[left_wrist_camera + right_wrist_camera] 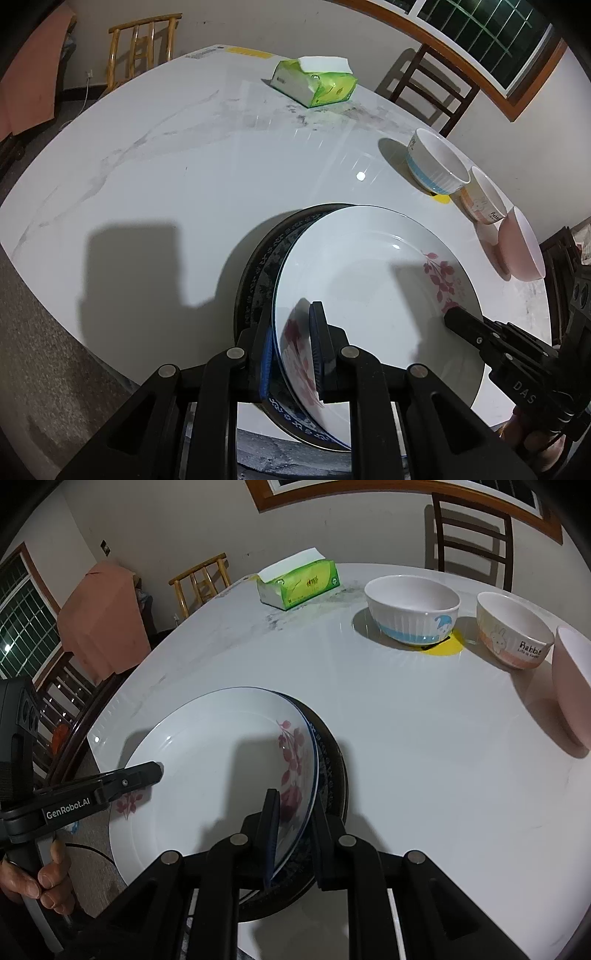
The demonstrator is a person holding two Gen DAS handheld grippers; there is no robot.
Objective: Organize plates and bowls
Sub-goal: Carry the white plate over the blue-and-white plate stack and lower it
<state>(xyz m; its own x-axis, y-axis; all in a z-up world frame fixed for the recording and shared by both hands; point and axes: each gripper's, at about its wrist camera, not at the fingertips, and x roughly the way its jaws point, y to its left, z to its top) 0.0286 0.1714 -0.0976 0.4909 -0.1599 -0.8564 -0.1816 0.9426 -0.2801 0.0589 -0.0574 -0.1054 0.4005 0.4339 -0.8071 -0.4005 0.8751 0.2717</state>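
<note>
A round white marble-patterned table (406,775) is seen carrying everything. A green tissue pack (299,585) lies towards its far side. Three bowls are set in a row near the edge: a blue-banded bowl (412,609), a rabbit-printed bowl (513,631) and a pink bowl (572,686). A yellow sticker (448,648) is partly covered by the blue-banded bowl.

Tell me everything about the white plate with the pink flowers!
The white plate is round and glossy, probably ceramic, with a thin blue line along its rim and pink flower sprigs on opposite sides. It is empty and looks clean. It sits tilted over a dark plate with a blue pattern, near the table edge. The left gripper pinches one side of the rim and the right gripper pinches the other.
</note>
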